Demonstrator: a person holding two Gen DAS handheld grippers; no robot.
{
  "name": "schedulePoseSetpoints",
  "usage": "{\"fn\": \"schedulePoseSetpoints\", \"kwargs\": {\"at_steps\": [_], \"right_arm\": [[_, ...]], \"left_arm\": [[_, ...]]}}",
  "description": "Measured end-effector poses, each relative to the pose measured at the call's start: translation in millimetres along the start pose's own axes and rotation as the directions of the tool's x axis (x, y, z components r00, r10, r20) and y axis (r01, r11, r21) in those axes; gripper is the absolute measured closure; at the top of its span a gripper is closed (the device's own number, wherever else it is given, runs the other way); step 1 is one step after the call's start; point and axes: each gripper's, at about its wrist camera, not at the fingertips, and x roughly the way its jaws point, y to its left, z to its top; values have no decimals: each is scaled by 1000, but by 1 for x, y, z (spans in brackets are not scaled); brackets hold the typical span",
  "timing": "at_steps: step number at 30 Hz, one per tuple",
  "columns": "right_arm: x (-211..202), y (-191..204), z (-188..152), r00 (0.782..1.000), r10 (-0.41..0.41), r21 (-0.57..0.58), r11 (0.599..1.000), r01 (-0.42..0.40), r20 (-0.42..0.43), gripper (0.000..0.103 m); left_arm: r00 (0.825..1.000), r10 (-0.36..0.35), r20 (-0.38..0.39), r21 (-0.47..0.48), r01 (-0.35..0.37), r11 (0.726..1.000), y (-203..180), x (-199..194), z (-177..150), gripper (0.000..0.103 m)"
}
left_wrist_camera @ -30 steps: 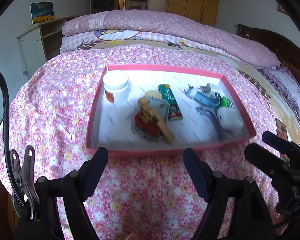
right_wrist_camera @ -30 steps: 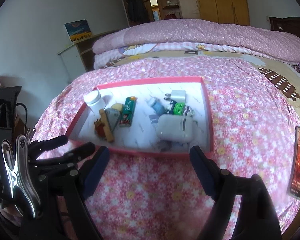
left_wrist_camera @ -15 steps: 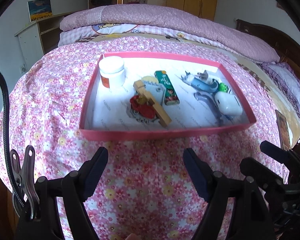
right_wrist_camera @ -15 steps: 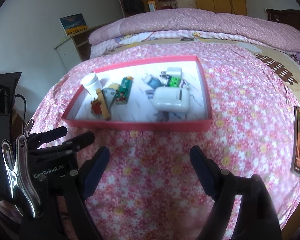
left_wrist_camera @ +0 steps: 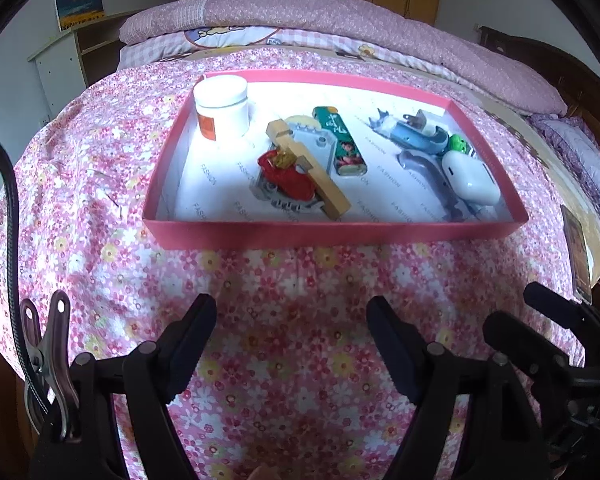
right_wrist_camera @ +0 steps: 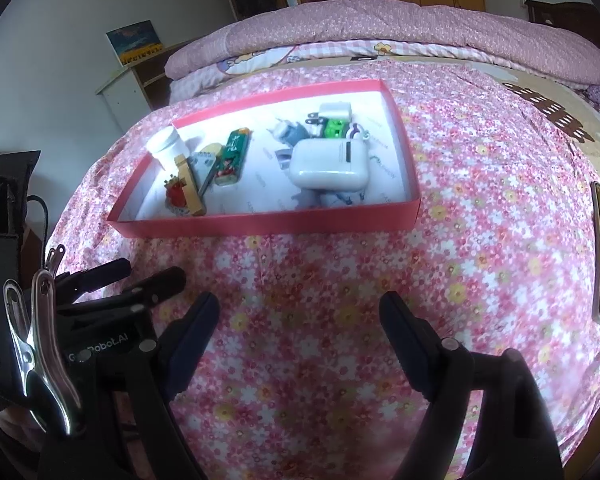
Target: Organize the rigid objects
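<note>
While both the left gripper (left_wrist_camera: 290, 320) and right gripper (right_wrist_camera: 300, 316) are held spread and empty at the frame bottom, the crowded pink tray (left_wrist_camera: 332, 232), lined with paper printed "FASHION", sits at centre, where the earbud case (right_wrist_camera: 329, 164) could be knocked onto neighbouring pieces.

jar (left_wrist_camera: 221, 109) in tray's (left_wrist_camera: 332, 233) left corner

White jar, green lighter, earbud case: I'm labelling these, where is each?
White jar (left_wrist_camera: 221, 109), left wrist view, its side.
Green lighter (left_wrist_camera: 341, 142), left wrist view, mid-body.
Earbud case (right_wrist_camera: 329, 163), right wrist view, top face.
</note>
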Motion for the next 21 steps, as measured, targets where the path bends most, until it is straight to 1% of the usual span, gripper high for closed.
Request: {"fn": "schedulePoseSetpoints", "kwargs": {"at_steps": [11, 21], "right_arm": [[12, -1, -9, 1000, -12, 8, 1000, 12, -25, 19], [12, 2, -13, 1000, -30, 2, 1000, 30, -5, 19]], "left_arm": [[1000, 18, 5, 14, -18, 1000, -4, 3, -3, 22], [1000, 27, 12, 12, -27, 1000, -4, 2, -3, 22]]}}
